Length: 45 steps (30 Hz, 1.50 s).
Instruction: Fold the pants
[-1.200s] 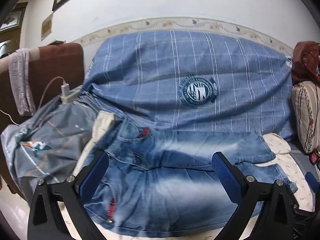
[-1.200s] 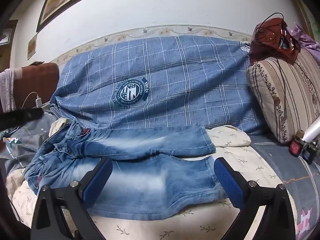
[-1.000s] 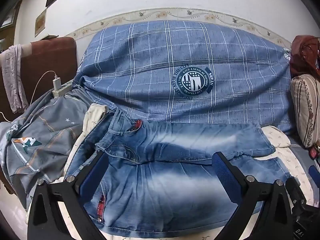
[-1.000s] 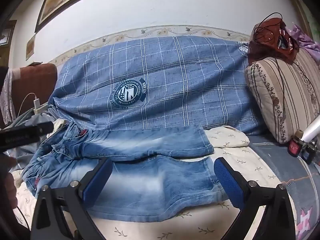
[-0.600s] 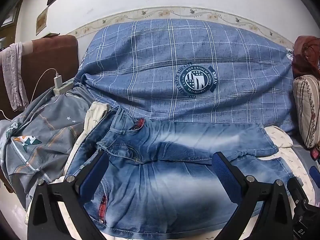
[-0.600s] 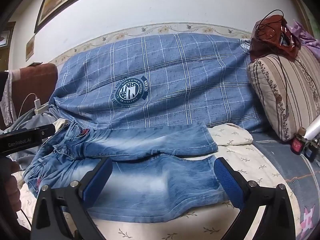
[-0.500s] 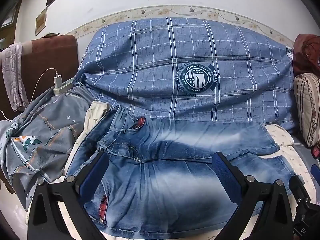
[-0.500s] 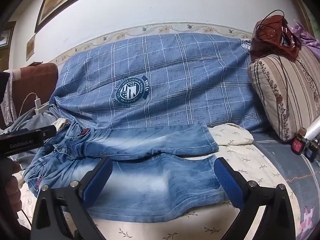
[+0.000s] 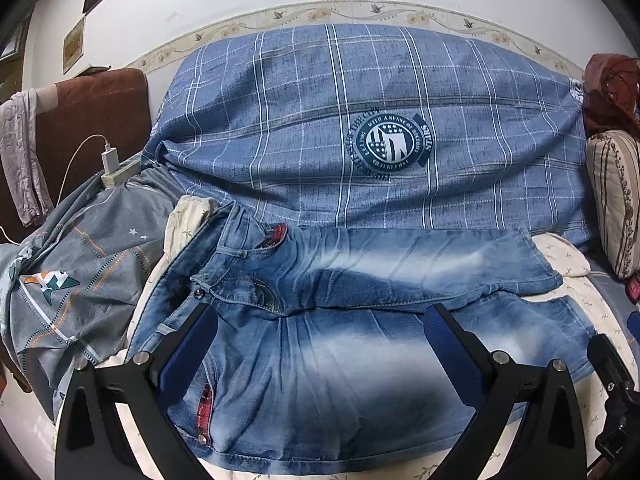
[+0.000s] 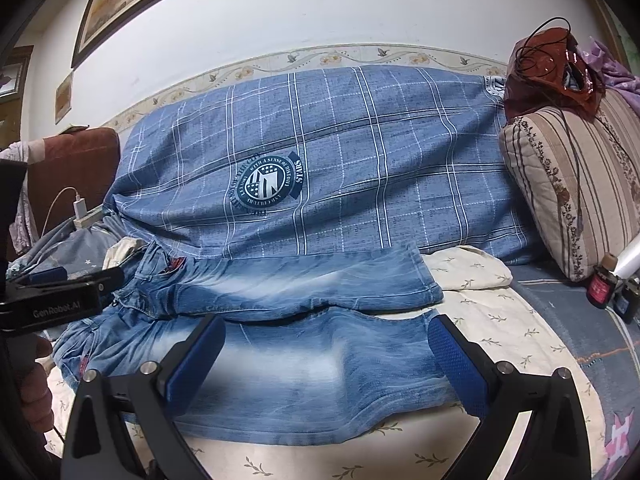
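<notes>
left gripper [image 9: 320, 344] spread wide, right gripper [image 10: 326, 344] likewise

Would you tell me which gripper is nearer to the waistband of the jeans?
Left. The left gripper hangs over the waistband end of the jeans; the right gripper sits over the leg hems, farther along.

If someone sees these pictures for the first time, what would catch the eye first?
First the faded blue jeans, spread flat on the cream sheet with the waistband to the left and both legs lying side by side. Behind them lies a big blue checked blanket with a round dark emblem. Each open hand-held gripper hovers over the denim.
</notes>
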{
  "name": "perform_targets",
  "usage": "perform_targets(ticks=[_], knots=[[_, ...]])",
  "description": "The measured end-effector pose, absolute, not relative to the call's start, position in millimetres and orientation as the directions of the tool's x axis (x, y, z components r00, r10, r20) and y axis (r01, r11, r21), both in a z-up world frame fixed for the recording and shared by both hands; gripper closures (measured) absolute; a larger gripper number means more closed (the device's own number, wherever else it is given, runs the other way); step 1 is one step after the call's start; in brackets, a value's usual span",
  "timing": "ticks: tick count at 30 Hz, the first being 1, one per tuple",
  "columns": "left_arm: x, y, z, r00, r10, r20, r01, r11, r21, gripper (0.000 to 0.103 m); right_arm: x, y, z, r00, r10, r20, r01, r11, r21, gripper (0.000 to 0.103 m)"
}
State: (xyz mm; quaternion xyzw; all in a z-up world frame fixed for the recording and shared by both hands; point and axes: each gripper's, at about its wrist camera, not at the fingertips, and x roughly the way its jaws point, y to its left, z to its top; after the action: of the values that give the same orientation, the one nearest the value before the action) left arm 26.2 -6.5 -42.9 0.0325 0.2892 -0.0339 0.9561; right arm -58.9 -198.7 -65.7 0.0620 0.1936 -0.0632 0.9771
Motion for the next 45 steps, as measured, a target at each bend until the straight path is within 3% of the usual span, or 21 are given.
perform_targets(ticks=[11, 35, 45], knots=[[42, -5, -74, 0.725, -0.025, -0.688, 0.08, 0.996, 0.048, 0.001, -54, -201, -69, 0.9, -0.101, -0.424, 0.156, 0.983, 0.095, 0.0], [64, 61, -75, 0.74, 0.122, -0.661, -0.087, 0.992, 0.086, 0.001, -40, -185, -73, 0.892, -0.067, -0.446, 0.115, 0.99, 0.082, 0.0], [87, 80, -91, 0.677, 0.106, -0.728, -0.089, 0.994, 0.062, 0.001, -12, -216, -72, 0.871, -0.101, -0.481, 0.152, 0.986, 0.068, 0.0]])
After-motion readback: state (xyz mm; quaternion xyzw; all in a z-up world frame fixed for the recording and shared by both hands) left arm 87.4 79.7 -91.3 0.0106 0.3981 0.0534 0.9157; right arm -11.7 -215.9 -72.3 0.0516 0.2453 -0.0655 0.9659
